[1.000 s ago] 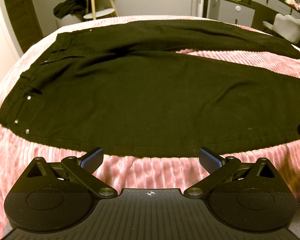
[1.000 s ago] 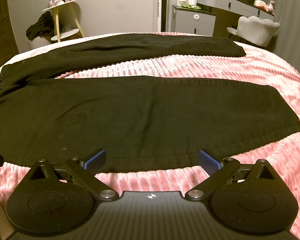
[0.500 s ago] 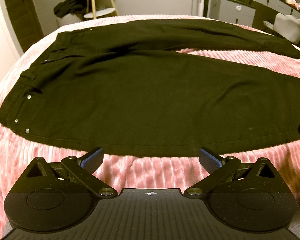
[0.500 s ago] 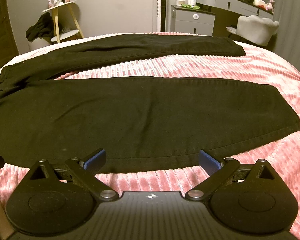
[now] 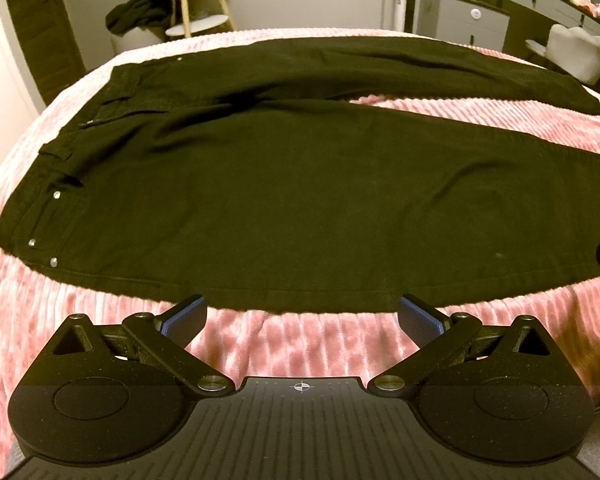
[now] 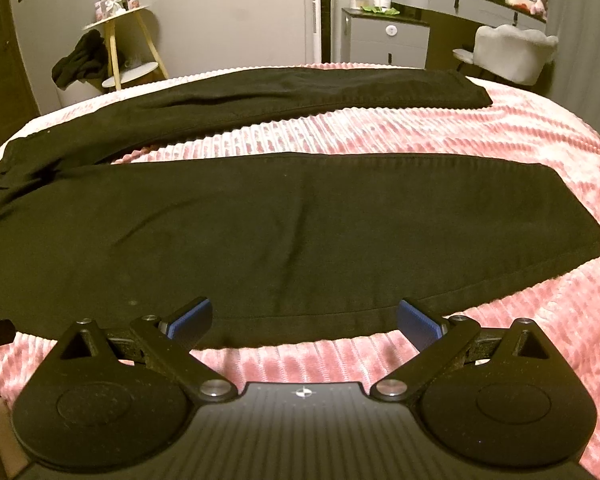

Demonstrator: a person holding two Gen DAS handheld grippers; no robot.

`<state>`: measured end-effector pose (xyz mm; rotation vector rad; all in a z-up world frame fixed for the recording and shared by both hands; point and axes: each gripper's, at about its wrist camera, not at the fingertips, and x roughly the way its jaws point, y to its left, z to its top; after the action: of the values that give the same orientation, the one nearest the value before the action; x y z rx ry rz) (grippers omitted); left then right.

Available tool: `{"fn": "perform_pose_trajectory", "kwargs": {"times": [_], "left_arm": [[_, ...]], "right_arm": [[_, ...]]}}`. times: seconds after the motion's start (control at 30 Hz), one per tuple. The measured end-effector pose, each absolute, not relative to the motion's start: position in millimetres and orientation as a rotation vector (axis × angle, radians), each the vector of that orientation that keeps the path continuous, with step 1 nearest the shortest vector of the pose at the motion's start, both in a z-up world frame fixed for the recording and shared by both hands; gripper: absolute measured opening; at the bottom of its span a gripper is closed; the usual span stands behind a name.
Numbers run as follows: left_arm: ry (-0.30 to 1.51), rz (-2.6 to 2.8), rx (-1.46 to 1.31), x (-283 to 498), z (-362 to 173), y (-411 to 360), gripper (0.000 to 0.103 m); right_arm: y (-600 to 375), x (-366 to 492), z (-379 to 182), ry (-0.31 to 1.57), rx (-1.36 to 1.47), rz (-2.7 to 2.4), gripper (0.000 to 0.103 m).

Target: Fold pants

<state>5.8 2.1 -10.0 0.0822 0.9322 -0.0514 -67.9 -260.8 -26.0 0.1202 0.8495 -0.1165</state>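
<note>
- Nothing's really moved since a second ago, both claws hang in the same spot at the near edge of the bed [image 5: 300, 344].
- Left claw [image 5: 302, 316]: spread wide, holding nothing, just short of the hem.
- Black pants [image 5: 300, 200] lie flat on the pink bedspread, waistband left, legs splayed apart to the right.
- Right claw [image 6: 304, 320]: also wide open and empty, tips over the near leg's edge.

The pants [image 5: 300, 200] were matt black woven cloth with small shiny metal rivets [image 5: 53, 262]. The bed's pink cover [image 6: 420, 132] was plush, ribbed, faintly sheeny. The left tongs [image 5: 300, 316] looked speckled matt black plastic, with ridged blue pads [image 5: 182, 318].
</note>
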Motion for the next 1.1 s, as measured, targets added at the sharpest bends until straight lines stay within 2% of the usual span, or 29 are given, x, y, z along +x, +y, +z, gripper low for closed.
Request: {"fn": "perform_pose_trajectory", "kwargs": {"times": [0.43, 0.83, 1.1], "left_arm": [[0.944, -0.066, 0.075, 7, -6, -2, 0.103], [0.937, -0.084, 0.070, 19, -7, -4, 0.103], [0.882, -0.104, -0.001, 73, 8, -16, 0.103]], "right_arm": [[-264, -54, -34, 0.924, 0.141, -0.128, 0.099], [-280, -28, -71, 1.145, 0.226, -0.167, 0.099], [-284, -18, -85, 1.195, 0.273, -0.177, 0.099]]}}
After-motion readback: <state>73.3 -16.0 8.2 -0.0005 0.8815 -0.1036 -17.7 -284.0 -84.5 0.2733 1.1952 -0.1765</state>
